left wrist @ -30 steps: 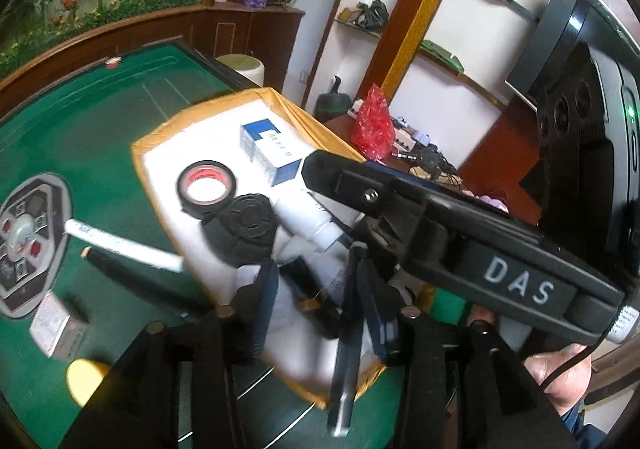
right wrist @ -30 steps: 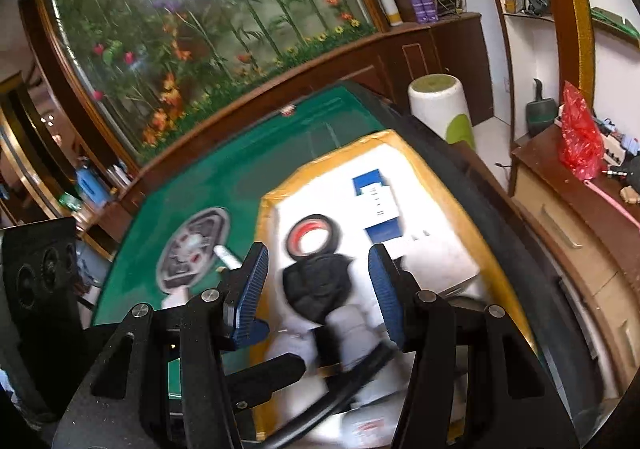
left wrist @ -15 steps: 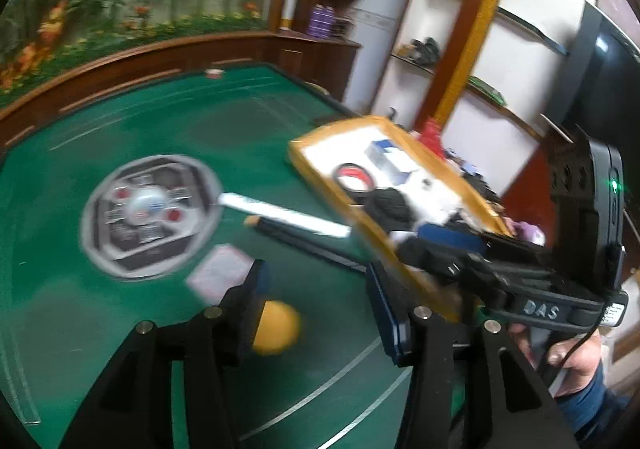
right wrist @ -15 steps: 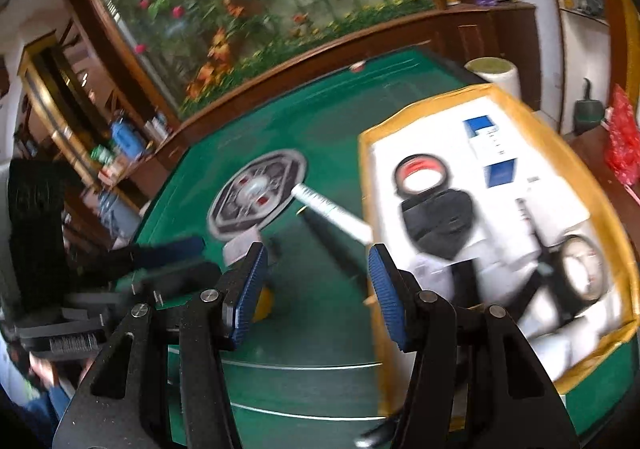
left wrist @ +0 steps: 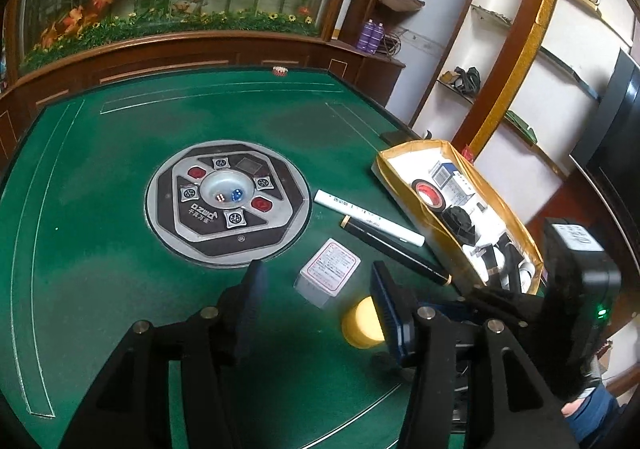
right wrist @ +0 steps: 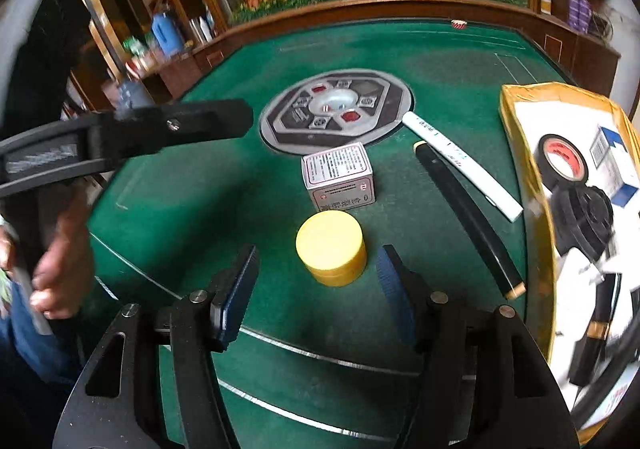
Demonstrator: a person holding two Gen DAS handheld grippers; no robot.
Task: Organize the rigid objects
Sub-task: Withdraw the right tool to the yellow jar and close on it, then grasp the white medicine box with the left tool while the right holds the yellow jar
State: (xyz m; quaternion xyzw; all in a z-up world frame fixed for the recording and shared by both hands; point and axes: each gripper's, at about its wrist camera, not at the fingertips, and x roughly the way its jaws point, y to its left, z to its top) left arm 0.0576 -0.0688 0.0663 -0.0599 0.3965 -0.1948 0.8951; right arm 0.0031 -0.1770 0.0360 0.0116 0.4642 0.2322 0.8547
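A yellow round jar (right wrist: 331,252) stands on the green table, just ahead of my open right gripper (right wrist: 316,291). Beyond it lie a small silver box (right wrist: 338,175), a black pen (right wrist: 466,209) and a white pen (right wrist: 460,165). My left gripper (left wrist: 316,307) is open and empty above the table, with the silver box (left wrist: 330,271) just ahead and the yellow jar (left wrist: 360,323) partly hidden by its right finger. The yellow tray (right wrist: 538,233) at the right holds a tape roll (right wrist: 562,159), a black round object and other items.
A round dice console (left wrist: 228,203) sits in the middle of the table. The left gripper's body (right wrist: 120,137) reaches in from the left in the right wrist view. The right gripper's body (left wrist: 576,313) is at the right in the left wrist view. Wooden rail rings the table.
Both grippers have pulled back from over the tray and swung left over the green table. They now face the loose jar, box and pens.
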